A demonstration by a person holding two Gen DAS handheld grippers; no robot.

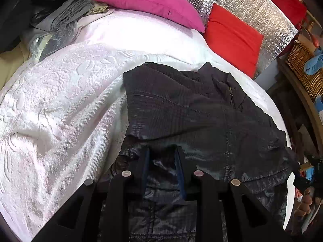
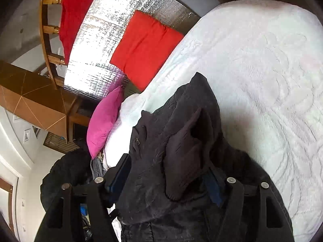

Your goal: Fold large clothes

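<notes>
Both grippers are pinching the dark jacket (image 1: 181, 109) lying near the bed (image 1: 60, 92) edge, the left gripper (image 1: 162, 151) narrowed on its hem and the right gripper (image 2: 167, 173) bunching thick fabric, likely lifting for a fold.

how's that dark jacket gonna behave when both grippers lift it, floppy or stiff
Probably floppy: the dark jacket creases and drapes over the white bedspread, and bunches between the right gripper fingers. Its shiny fabric near the left gripper may slip. It looks light for its bulk.
</notes>
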